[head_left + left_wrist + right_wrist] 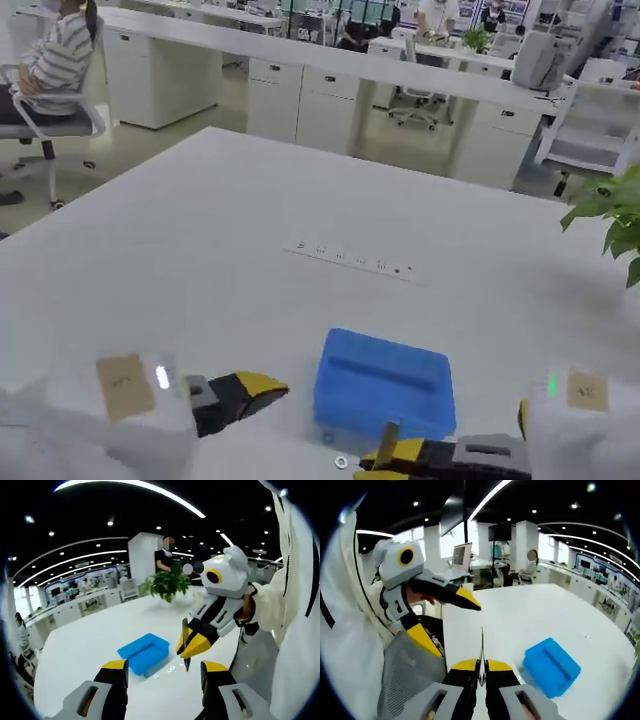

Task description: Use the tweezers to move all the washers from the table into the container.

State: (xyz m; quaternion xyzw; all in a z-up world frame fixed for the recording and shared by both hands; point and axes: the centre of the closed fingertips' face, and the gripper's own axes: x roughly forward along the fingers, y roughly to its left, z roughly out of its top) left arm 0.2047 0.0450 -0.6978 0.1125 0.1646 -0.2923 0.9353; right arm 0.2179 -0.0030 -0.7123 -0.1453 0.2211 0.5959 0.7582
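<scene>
Early days, seemingly: right gripper (pixel 481 667) clamps tweezers (pixel 482 645), left gripper (pixel 165 665) w/ jaws apart, empty, washers (pixel 171 668) on table (pixel 90 645) nr container (pixel 145 652), lower centre of frame.

The desk (pixel 200 230) is big, white and flat. A blue container (pixel 385 385) sits on it, a little way out past the jaws of the left gripper (pixel 272 390) and the jaws of the right gripper (pixel 372 462), and between the two. One small washer (pixel 342 462) lies on the desk, close to the right jaws and just beside the container. In the left gripper view, a few washers (pixel 171 668) lie out past the jaws, next to the container. Far beyond both jaws, a thin strip (pixel 350 262) with small dark marks lies flat on the desk.
</scene>
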